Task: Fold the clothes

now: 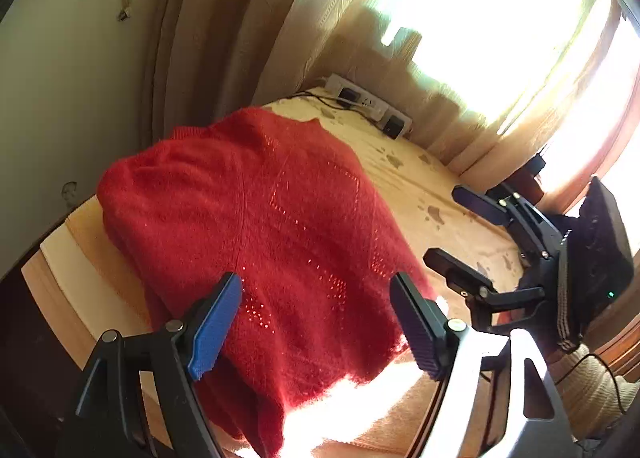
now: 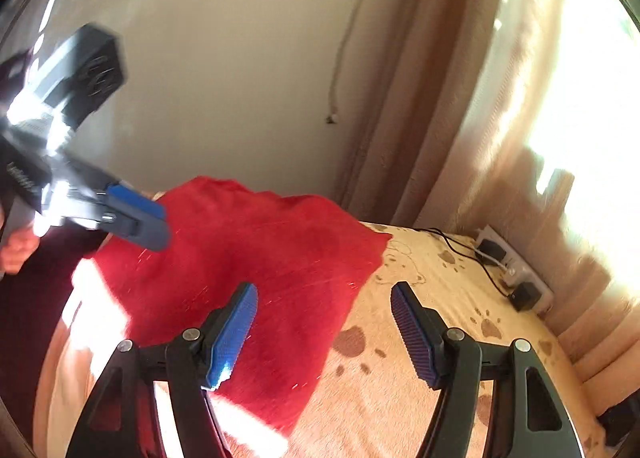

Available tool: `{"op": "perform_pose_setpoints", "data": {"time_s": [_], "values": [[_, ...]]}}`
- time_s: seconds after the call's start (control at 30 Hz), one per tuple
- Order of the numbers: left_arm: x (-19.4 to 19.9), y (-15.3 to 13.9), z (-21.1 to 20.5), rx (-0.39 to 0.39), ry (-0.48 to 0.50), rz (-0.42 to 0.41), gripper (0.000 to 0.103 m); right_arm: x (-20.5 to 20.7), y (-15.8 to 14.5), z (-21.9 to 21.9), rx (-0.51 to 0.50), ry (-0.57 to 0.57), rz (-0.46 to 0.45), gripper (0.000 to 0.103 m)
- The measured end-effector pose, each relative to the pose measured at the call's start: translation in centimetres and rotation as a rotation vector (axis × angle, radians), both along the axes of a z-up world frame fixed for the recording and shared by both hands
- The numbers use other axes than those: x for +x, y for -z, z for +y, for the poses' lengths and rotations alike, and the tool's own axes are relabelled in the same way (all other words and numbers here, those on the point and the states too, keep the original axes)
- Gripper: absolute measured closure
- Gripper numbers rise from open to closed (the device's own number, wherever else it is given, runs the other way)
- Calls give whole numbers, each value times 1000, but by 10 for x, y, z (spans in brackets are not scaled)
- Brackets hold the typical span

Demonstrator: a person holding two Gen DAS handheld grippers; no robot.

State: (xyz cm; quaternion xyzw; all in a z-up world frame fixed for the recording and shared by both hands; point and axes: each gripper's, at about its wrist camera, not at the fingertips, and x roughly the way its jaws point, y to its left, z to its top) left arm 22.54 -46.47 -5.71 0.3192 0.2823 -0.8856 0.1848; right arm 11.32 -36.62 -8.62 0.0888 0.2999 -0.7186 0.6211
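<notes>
A red knitted sweater [image 1: 260, 217] [image 2: 260, 258] lies spread in a heap on a cream blanket with brown paw prints [image 1: 420, 185] [image 2: 420, 338]. My left gripper [image 1: 316, 328] hovers over the sweater's near hem, jaws wide apart and the pads not pressing on the cloth. In the right wrist view it [image 2: 144, 217] shows blurred at the left, over the sweater's far edge, with a hand [image 2: 16, 250] behind it. My right gripper [image 2: 322, 334] is open and empty above the sweater's right edge and the blanket. The left wrist view shows it [image 1: 468, 238] to the right of the sweater.
A white power strip with black plugs and cables [image 1: 368, 105] [image 2: 516, 270] lies at the blanket's far edge by the curtain [image 1: 280, 17] [image 2: 440, 97]. Bright sunlight washes out the window and the near part of the blanket. A plain wall stands behind the sweater.
</notes>
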Motion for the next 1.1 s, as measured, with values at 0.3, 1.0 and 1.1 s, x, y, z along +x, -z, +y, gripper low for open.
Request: {"op": "perform_pose_setpoints", "data": {"time_s": [0.3, 1.0, 1.1], "values": [[8, 19, 8, -74, -7, -35, 21, 10, 48, -5, 268, 22, -3, 31], [46, -44, 115, -450, -430, -91, 0, 22, -35, 59, -68, 257, -156, 7], [52, -39, 128, -433, -458, -122, 0, 25, -29, 63, -61, 307, -172, 6]]}}
